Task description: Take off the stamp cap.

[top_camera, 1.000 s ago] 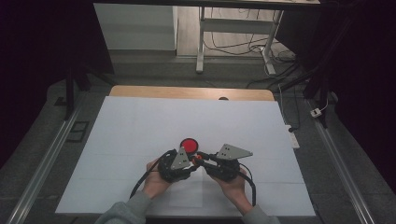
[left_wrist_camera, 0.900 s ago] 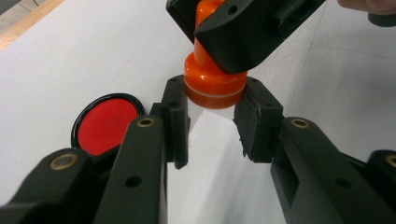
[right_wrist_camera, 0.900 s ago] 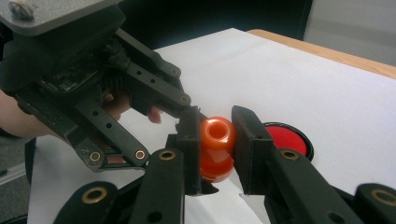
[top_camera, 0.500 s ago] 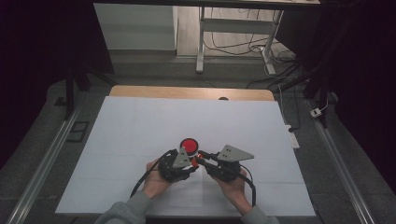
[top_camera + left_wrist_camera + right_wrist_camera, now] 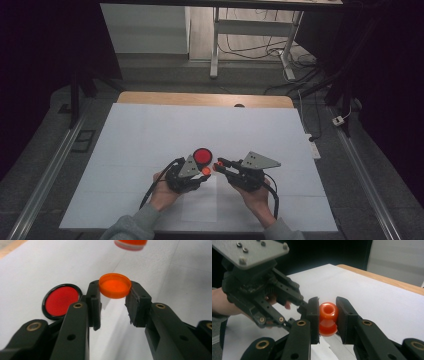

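Since the earlier frames, we noted little change: both hands stayed near mid-bench, grippers tip to tip. We saw the left gripper (image 5: 113,305) clamped on an orange cap (image 5: 115,285), held by its rim between the pads, just above the white bench (image 5: 150,135). We saw the right gripper (image 5: 327,317) clamped on a small orange bottle (image 5: 328,318), neck open. A red disc with a black rim (image 5: 202,154) lay flat just beyond the left gripper.
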The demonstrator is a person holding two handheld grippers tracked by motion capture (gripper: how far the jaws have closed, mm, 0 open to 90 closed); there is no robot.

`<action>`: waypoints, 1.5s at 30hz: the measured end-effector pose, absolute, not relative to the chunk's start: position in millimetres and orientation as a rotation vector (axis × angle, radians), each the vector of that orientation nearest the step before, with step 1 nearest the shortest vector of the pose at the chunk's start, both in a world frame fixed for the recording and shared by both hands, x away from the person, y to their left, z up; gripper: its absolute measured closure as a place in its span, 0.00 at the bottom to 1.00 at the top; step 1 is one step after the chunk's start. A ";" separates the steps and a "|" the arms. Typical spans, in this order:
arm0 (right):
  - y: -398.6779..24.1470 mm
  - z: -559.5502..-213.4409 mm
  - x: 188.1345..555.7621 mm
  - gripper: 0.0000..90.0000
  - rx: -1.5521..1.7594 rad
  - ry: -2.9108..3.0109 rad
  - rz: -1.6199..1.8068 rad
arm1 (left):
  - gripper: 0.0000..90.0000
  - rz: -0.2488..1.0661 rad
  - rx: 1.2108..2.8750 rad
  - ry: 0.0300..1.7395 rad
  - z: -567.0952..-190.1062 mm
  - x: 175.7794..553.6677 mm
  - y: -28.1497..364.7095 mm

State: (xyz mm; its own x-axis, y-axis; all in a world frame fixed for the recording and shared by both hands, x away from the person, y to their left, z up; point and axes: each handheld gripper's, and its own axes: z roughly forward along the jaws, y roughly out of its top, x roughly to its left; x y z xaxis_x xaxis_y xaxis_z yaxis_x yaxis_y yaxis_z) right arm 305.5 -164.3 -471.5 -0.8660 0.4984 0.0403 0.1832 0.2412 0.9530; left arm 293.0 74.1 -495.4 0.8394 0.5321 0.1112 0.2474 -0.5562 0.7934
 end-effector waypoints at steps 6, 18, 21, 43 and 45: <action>-163.9 -472.6 306.0 0.81 0.635 2.254 1.662 | 0.73 0.438 2.134 0.586 -489.5 293.2 84.7; -166.8 -473.4 309.0 0.81 0.640 2.265 1.649 | 0.73 0.414 2.084 0.629 -480.0 290.1 109.8; -167.0 -473.9 309.5 0.81 0.639 2.265 1.645 | 0.73 0.411 2.076 0.637 -479.6 287.5 116.8; -182.5 -473.2 317.9 0.81 0.649 2.255 1.654 | 0.73 0.427 2.014 0.816 -493.4 257.4 179.4; -182.9 -473.6 318.3 0.81 0.648 2.259 1.651 | 0.73 0.431 2.011 0.829 -496.2 252.1 184.5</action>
